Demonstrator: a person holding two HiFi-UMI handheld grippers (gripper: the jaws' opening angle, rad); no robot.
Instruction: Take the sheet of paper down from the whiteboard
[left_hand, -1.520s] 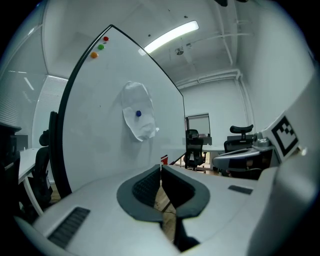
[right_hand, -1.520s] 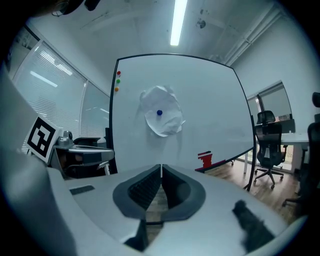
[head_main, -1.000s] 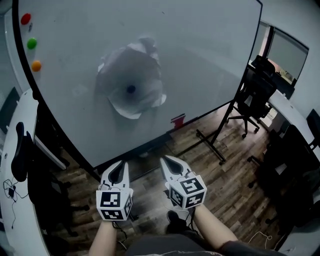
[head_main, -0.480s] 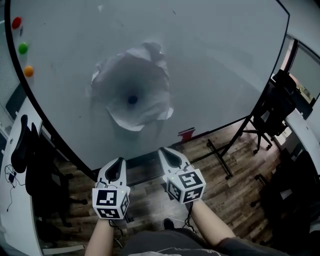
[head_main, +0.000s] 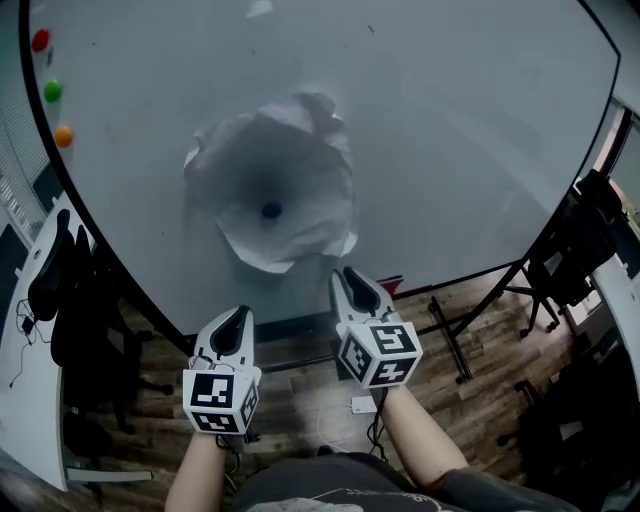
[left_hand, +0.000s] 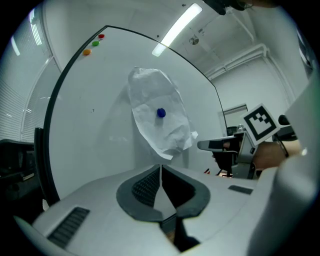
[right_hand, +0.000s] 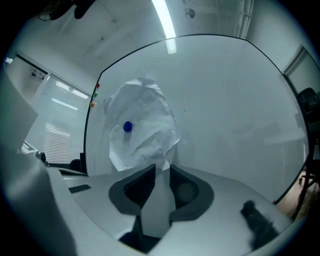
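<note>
You have the sheet of paper (head_main: 272, 190) straight ahead, crumpled and pinned to the whiteboard (head_main: 450, 130) by a blue magnet (head_main: 271, 210) near its middle. The sheet's edges are loose and wrinkled all round. Its lower right corner hangs just above the tip of your right gripper (head_main: 345, 272).

To the right of the sheet, the board is bare as far as its dark frame. On the left, a red magnet (head_main: 40, 40), a green magnet (head_main: 52, 90) and an orange magnet (head_main: 63, 134) sit in a column close to the frame, well apart from the sheet.

Your left gripper (head_main: 240, 312) is lower and further from the board, with its jaws pressed together on nothing. Your right gripper's jaws are opening, with a narrow gap and nothing between the pads. In the right gripper view the sheet's lower edge lines up just beyond that gap. You cannot tell from any view whether it touches the tips.

Below the board's bottom edge there is wooden floor (head_main: 300, 400). The board's stand legs (head_main: 450, 340) spread across it on your right. A black chair (head_main: 60, 290) and a white desk (head_main: 25, 370) crowd your left side, and another chair (head_main: 580, 240) stands at the board's right end.
</note>
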